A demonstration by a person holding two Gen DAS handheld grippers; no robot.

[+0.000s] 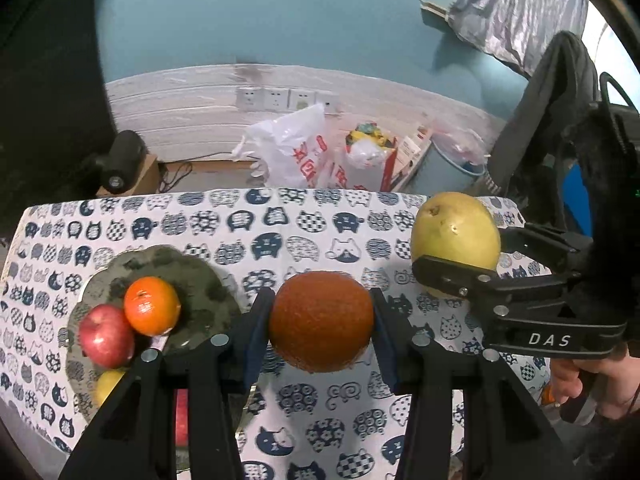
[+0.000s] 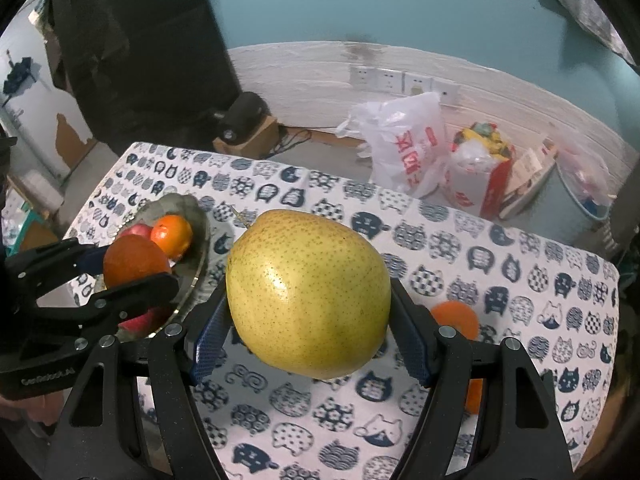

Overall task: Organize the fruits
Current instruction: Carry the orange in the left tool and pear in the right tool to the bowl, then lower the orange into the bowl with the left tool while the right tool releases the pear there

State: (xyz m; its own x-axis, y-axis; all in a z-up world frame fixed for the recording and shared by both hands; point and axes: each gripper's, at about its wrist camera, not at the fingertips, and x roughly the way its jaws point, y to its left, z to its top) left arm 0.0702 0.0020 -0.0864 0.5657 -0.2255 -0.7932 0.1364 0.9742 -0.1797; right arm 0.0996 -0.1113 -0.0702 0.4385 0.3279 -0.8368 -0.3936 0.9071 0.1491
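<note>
- Left gripper: jaws clamped on a dark orange, held above the tablecloth
- Right gripper: jaws set wider, gripping a yellow pear
- Plate, left of both grippers, holds an apple and a tangerine

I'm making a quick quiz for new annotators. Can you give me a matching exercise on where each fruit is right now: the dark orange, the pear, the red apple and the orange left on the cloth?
Things:
1. dark orange
2. pear
3. red apple
4. loose orange

Places:
A. lying on the plate
B. clamped in the right gripper
C. on the tablecloth, partly hidden behind a right gripper finger
D. clamped in the left gripper

Pairs: 1-D, 2-B, 3-A, 4-C
</note>
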